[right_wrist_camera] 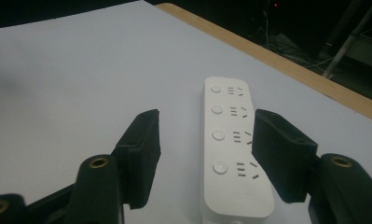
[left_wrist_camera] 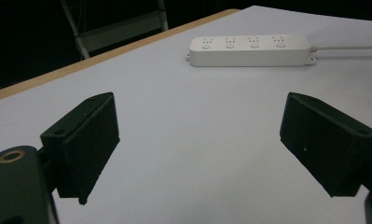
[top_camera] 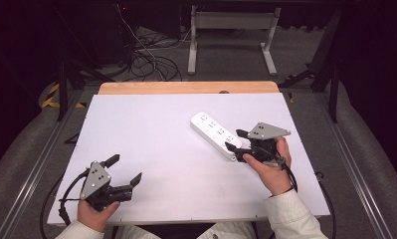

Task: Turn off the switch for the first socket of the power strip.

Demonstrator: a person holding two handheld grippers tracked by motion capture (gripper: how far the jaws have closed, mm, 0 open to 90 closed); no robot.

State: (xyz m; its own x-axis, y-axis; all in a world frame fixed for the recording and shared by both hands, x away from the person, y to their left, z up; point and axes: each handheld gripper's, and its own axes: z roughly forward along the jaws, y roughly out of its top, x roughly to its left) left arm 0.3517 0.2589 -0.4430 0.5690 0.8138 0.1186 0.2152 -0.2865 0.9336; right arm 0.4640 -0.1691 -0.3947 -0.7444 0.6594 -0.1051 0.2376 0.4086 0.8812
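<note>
On the near left of the white table (top_camera: 151, 149), the left gripper (top_camera: 122, 169) rests low in the person's left hand (top_camera: 94, 213), its jaws spread wide with bare tabletop between them and nothing held. A grey three-cornered plate sits on top of it and a black cable trails off toward the table's near left edge. In the left gripper view the two black jaws stand far apart at the bottom, and the power strip (left_wrist_camera: 251, 50) lies well beyond them, side-on, a white cord running off from its right end.

Toward the right of centre, the white power strip (top_camera: 217, 133) lies flat on the table, angled from far left to near right, with four sockets and four round buttons on its top face. It is well apart from the left gripper.

At the right, the right gripper (top_camera: 236, 139), held in the right hand (top_camera: 271, 169), sits at the strip's near right end. Its jaws are parted, with nothing pinched. In the right gripper view the power strip (right_wrist_camera: 232, 149) runs away lengthwise between the jaws, nearer the right one; whether that jaw touches it I cannot tell
</note>
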